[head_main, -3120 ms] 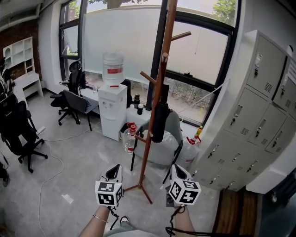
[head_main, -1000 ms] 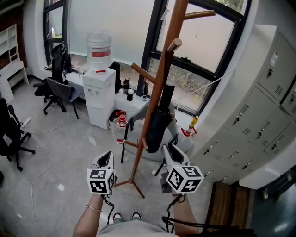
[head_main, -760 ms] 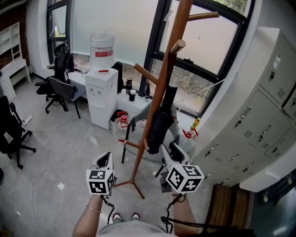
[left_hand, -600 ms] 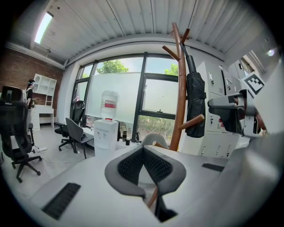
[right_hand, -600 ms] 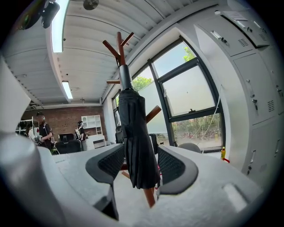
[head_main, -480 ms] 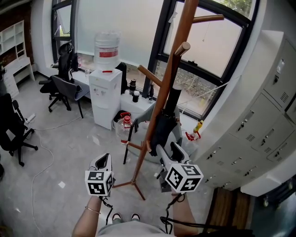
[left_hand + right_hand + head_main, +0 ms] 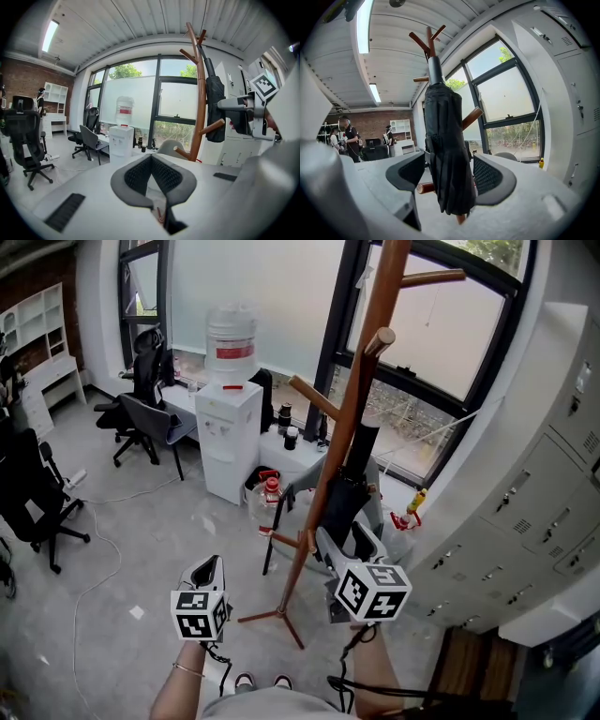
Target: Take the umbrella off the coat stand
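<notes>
**Head view.** The umbrella (image 7: 348, 486) hangs folded against the pole of the coat stand (image 7: 360, 381), its lower end level with the right gripper (image 7: 347, 542). The left gripper (image 7: 208, 570) is held lower, well apart from the stand. The stand is brown turned wood with angled, round-ended pegs (image 7: 379, 339) and splayed feet on a glossy grey floor.

**Left gripper view.** The jaws are together at the tips, with nothing between them. The stand and umbrella are ahead and to the right.

**Right gripper view.** The jaws have just been opening and now stand wide apart. The umbrella's lower part hangs between them, and the ribbed pads do not press it. The canopy is soft, pleated black fabric, bunched and loose, with a stiff grey cylinder at the top.

**Recommended procedure.**
- Close across the thickest bundle, clear of the short peg behind it, so that the fabric compresses and does not slip.
- Lift until the top clears its peg, then draw the umbrella away.

How it hooks on cannot be seen.
</notes>
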`<state>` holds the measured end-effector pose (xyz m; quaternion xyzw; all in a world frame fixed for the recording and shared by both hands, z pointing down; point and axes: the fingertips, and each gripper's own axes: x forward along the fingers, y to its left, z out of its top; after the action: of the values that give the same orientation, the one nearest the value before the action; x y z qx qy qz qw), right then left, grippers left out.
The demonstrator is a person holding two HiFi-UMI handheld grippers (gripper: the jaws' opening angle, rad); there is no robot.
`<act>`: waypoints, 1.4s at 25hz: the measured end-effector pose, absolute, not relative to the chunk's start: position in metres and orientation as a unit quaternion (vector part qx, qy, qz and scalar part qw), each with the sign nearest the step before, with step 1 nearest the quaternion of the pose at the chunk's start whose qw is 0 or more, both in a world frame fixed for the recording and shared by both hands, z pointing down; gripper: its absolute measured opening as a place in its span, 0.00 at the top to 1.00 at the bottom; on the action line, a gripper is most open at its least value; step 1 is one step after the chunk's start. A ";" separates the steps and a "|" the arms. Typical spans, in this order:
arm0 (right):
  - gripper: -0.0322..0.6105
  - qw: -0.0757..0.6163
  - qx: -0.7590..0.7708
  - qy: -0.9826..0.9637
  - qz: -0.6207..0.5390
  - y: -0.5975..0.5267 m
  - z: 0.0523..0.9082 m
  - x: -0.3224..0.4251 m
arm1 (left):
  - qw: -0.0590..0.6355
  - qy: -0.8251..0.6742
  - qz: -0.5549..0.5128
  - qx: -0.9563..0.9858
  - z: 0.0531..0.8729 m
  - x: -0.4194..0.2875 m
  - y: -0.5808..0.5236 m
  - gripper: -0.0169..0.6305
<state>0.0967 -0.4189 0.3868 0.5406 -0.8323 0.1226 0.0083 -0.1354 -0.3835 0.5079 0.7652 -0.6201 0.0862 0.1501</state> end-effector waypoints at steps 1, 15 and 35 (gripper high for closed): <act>0.47 0.009 0.541 -0.832 0.122 -0.421 0.387 0.096 | 0.150 -0.622 0.087 0.763 0.508 -0.137 -0.383 0.97; 0.43 0.022 0.522 -0.844 0.126 -0.452 0.394 0.084 | 0.152 -0.639 0.096 0.748 0.514 -0.151 -0.387 0.97; 0.49 0.050 0.504 -0.856 0.102 -0.454 0.395 0.081 | 0.165 -0.640 0.089 0.745 0.524 -0.139 -0.397 0.97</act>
<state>0.0808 -0.4541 0.3950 0.5036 -0.8564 0.1024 0.0498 -0.1392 -0.3974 0.5239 0.7450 -0.6403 0.0887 0.1645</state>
